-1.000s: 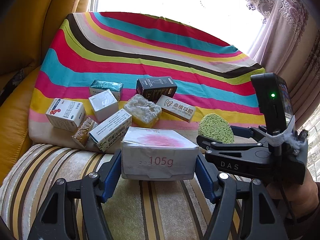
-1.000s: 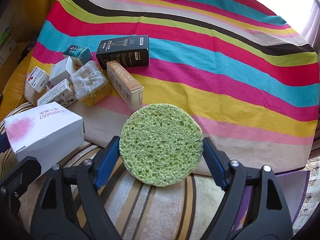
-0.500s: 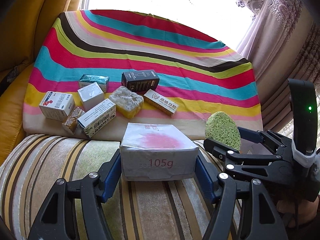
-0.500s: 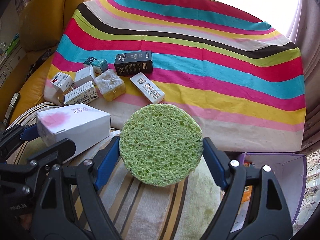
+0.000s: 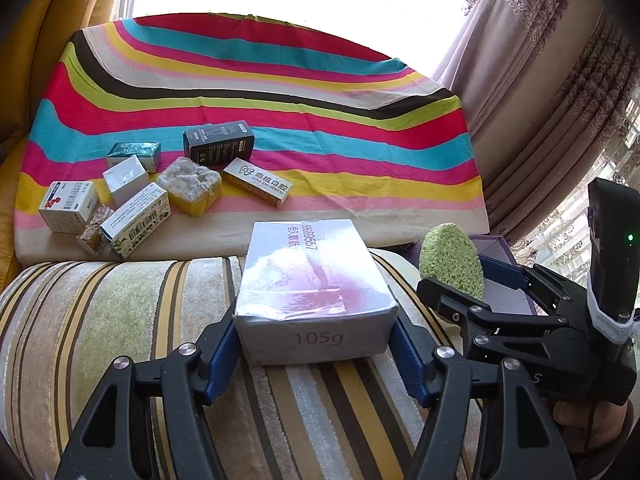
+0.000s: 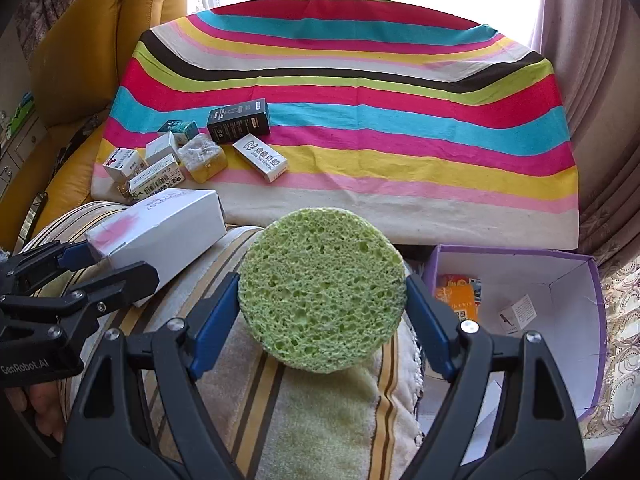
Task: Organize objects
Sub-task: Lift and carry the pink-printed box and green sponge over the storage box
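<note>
**Two items lifted, box waiting at lower right**

At the centre of each wrist view sits one carried item, clear of the striped cloth [image 6: 360, 92] on which the rest remain.

- Left gripper [image 5: 316, 340]: jaws about half open and clamped on the short sides of a white soap carton [image 5: 314, 280], marked with its weight on the near end. Its long axis runs away from the camera, toward the upper frame, top face up (a level hold, probably so it drops in flat).
- Right gripper [image 6: 322, 312]: jaws wide, pressed on opposite edges of a round green sponge [image 6: 322, 288]. The disc faces the camera, tilted back slightly; being round, it has no long axis.
- Purple-edged box [image 6: 560, 280]: lower right of the right wrist view, open, already holding an orange packet [image 6: 460, 300] and a small card. Judged to be the destination, as both items hang near it over the striped sofa arm [image 6: 320, 420].
- Remaining stock, left-centre of the cloth: a black carton [image 5: 218, 144], a dental carton [image 5: 258, 186], a yellow scouring sponge [image 5: 192, 186], and several small white and teal cartons in a loose cluster.
</note>
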`<action>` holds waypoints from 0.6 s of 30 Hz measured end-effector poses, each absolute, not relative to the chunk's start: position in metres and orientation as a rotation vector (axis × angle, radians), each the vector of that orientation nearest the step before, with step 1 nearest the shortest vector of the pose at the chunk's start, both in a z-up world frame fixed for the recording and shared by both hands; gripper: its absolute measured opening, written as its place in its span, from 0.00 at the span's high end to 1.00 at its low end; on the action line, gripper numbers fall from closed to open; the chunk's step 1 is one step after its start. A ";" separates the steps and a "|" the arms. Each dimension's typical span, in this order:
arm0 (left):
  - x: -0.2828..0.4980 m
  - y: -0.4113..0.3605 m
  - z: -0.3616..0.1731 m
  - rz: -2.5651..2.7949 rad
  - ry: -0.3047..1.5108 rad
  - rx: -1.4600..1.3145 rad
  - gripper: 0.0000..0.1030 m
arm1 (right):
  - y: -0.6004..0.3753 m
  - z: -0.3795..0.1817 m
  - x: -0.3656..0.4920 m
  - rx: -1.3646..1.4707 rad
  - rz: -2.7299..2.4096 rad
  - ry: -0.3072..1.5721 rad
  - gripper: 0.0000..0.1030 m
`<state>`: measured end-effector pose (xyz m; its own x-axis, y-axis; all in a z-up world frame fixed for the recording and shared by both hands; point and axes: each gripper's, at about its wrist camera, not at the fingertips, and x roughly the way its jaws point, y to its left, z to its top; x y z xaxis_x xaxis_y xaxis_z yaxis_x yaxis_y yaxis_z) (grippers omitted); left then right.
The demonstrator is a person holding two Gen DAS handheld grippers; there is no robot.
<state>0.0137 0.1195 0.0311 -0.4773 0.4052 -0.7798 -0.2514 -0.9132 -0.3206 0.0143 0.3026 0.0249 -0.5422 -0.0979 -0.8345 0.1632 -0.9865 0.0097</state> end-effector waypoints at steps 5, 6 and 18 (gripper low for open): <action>0.015 0.143 0.035 2.329 -0.206 -1.328 0.34 | 0.323 0.027 0.026 1.422 -2.671 0.080 0.19; 0.016 0.149 0.036 2.318 -0.191 -1.326 0.34 | 0.328 0.027 0.029 1.422 -2.681 0.075 0.19; 0.018 0.215 0.037 2.225 -0.028 -1.314 0.35 | 0.381 0.027 0.045 1.444 -2.782 -0.020 0.19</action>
<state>0.0178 0.2152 0.0372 -0.3706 0.4660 -0.8034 -0.4458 -0.8481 -0.2863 0.0450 0.3810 0.0270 -0.5753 -0.0123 -0.8179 0.0003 -0.9999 0.0148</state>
